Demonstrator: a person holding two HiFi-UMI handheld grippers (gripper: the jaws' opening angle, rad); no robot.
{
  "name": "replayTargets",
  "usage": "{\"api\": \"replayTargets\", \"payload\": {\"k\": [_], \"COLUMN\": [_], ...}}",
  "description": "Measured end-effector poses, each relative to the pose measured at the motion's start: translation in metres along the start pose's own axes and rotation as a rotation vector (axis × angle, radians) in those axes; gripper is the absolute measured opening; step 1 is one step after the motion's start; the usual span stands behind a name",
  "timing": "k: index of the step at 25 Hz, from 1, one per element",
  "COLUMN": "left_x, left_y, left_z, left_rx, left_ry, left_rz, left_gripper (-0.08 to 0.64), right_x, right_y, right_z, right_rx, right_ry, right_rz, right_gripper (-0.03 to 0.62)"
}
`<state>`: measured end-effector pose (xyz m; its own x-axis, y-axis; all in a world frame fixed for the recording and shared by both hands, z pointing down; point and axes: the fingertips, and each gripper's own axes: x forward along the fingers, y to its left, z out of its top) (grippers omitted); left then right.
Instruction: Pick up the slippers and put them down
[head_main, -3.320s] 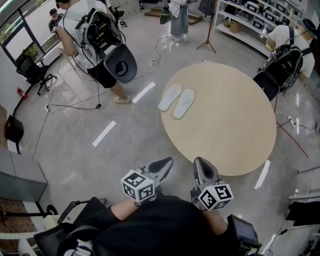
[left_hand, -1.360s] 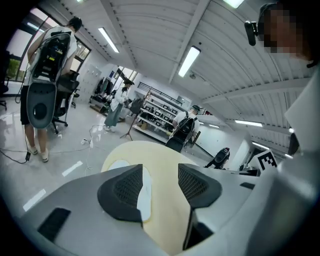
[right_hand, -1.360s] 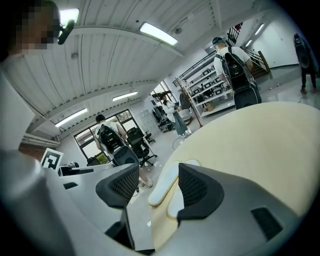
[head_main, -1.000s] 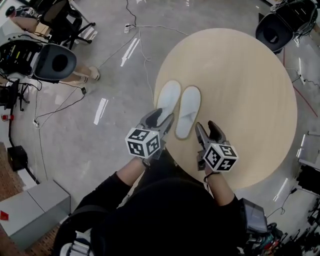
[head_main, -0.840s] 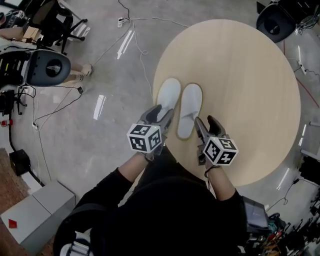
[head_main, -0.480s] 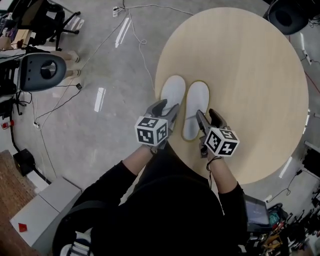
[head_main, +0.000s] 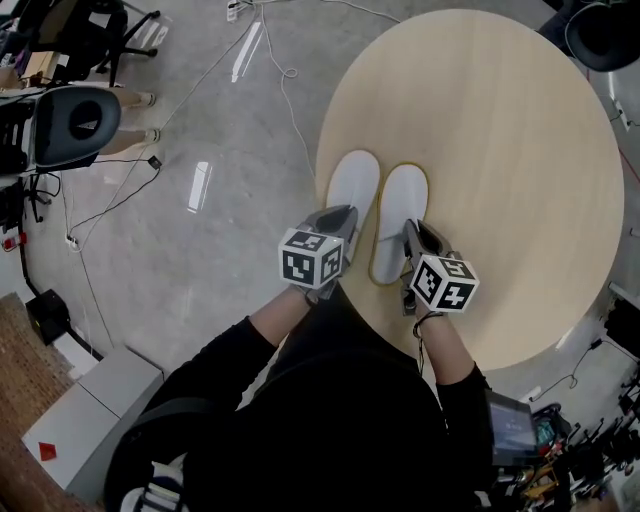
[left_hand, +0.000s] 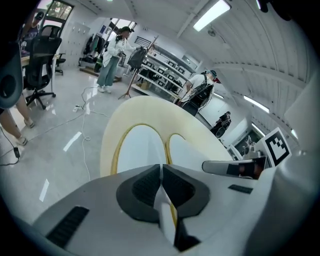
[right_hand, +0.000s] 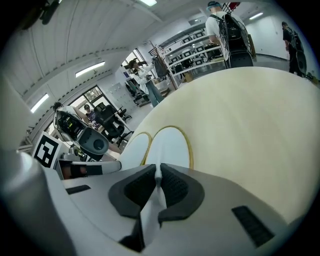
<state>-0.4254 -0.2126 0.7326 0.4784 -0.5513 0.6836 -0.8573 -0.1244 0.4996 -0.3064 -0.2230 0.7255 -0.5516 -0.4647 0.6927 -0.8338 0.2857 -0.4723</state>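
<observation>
While the left slipper (head_main: 352, 185) and right slipper (head_main: 400, 212) lie side by side near the lower-left rim of the round tabletop (head_main: 500, 150) in the head view, their long axes run up the frame, tipped a bit right, toes toward the top. Your left gripper (head_main: 338, 218) just closed its fingers (left_hand: 145, 187) on the left slipper's heel edge. Your right gripper (head_main: 416, 236) is pinching the right slipper's heel the same way. Both cubes (head_main: 312, 258) carry black-and-white square markers.
</observation>
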Motion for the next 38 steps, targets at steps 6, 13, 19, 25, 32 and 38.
{"api": "replayTargets", "payload": {"k": [6,13,19,25,32,38], "left_x": [-0.005,-0.027,-0.052,-0.069,-0.090,-0.115], "left_y": [-0.003,-0.026,-0.053,-0.109,-0.190,-0.267], "left_z": [0.005,0.024,0.040,0.058,0.058,0.033], "left_rx": [-0.047,-0.043,-0.042,-0.003,0.070,0.117], "left_ry": [-0.016,-0.077,-0.132,-0.170,-0.185,-0.204], "left_rz": [-0.039,-0.129,-0.221,-0.349,-0.453,-0.494], "left_gripper": [0.028,0.029,0.029,0.029,0.029,0.029], "right_x": [-0.010,-0.039,-0.084,-0.149,-0.228,-0.295], "right_y": [0.009,0.022,0.027,0.012,-0.010,-0.024], "right_z": [0.003,0.018,0.025,0.032,0.034,0.026], "right_rx": [0.029,0.034,0.063,0.122,0.185,0.179], "right_ry": [-0.010,-0.067,-0.143,-0.266,-0.423,-0.521], "right_rz": [0.009,0.006,-0.007,-0.078,-0.111,-0.067], "right_gripper": [0.034,0.034,0.034,0.034,0.034,0.034]}}
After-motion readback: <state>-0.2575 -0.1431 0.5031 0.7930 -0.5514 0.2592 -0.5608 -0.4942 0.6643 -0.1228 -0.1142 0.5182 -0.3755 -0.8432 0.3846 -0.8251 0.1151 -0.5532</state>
